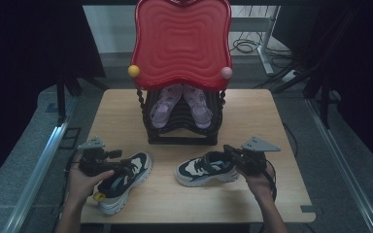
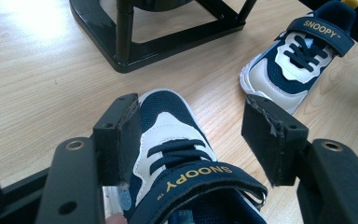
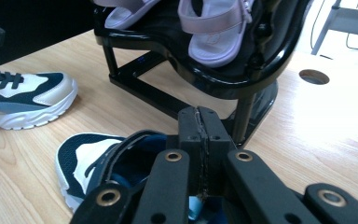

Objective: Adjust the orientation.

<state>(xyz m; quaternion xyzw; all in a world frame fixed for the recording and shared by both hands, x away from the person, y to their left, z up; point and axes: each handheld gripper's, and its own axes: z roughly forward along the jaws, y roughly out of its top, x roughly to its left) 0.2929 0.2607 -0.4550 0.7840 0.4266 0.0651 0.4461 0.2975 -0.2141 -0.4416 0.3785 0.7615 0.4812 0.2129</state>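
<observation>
Navy sneaker (image 3: 93, 163) being pinched at its heel collar by shut right gripper (image 3: 199, 140); left gripper (image 2: 189, 140) gaping wide, straddling other sneaker (image 2: 177, 158); lifting level toward black rack (image 1: 182, 121).

A black shoe rack (image 1: 182, 132) holds lilac sandals (image 1: 159, 110) (red tray (image 1: 182, 43) on top).

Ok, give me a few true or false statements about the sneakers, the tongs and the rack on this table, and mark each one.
1. The left tongs stand open around a navy and white strapped sneaker. True.
2. The right tongs stand wide open. False: they are shut at the heel of the other navy and white sneaker.
3. A pair of lilac sandals sits in the black rack. True.
4. The red wavy tray lies flat on the wooden table. False: it sits on top of the rack.
</observation>
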